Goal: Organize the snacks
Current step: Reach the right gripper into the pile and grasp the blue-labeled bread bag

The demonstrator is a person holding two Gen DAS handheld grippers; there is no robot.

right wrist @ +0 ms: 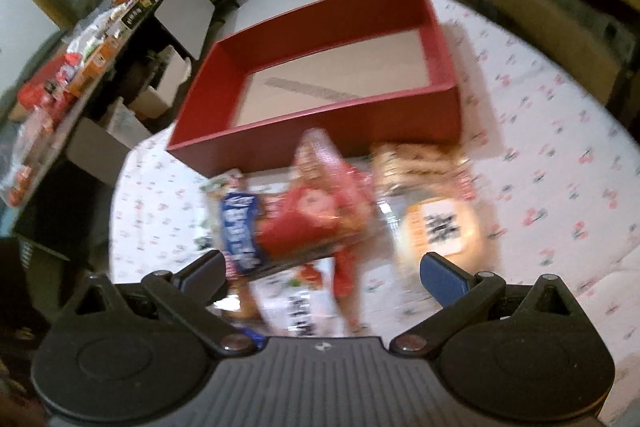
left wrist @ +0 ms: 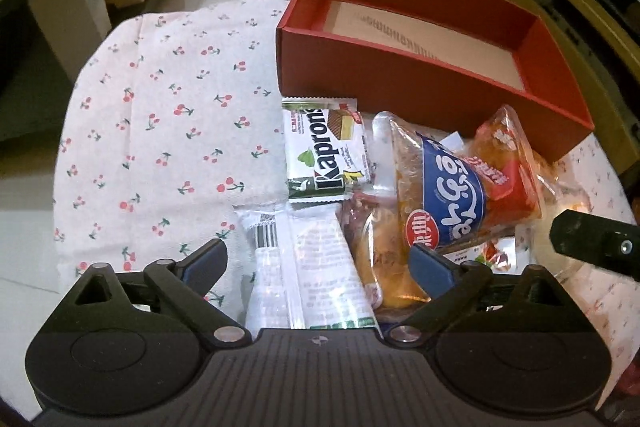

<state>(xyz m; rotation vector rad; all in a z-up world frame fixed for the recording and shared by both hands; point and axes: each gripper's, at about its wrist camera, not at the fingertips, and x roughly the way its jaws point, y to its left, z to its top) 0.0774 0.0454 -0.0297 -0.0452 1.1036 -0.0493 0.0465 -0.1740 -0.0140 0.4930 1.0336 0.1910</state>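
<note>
Snack pile is lying on the cherry-print cloth (left wrist: 168, 115) of the counter, just in front of the red box's (left wrist: 420, 91) near wall. Box is sitting open-topped, with only a pale card liner visible inside; no snack is showing in it yet.

Pile, left wrist view: Kaprons wafer pack (left wrist: 324, 151) is lying flat nearest the box's left corner; white wrapper (left wrist: 308, 267) is lying face down, barcode up, toward the camera; blue-labelled bread bag (left wrist: 444, 195) is overlapping a clear bag of buns (left wrist: 384, 259); red-and-orange bag (left wrist: 508, 163) is leaning against the box wall.

Left claw (left wrist: 318, 259) is hanging wide open above the white wrapper and buns, gripping nothing. Right claw (right wrist: 322, 271) is also standing wide and empty over the blue and red bags; its view is motion-blurred, so the contact state is unclear. A dark tip at the right edge of the left view is probably the right claw.

Judged step: selecting a first item to lift into the box.

Risks:
- Packs are overlapping, so closing on one could be pinching two, or dragging a neighbour off the pile.
- Slick film on the bread bag may be slipping from the pads.
- Squeezing soft buns hard would be crushing them.
- Both claws are working the same small pile, so a collision is possible.
- Tugging could be bunching the cloth and shifting the box.
</note>
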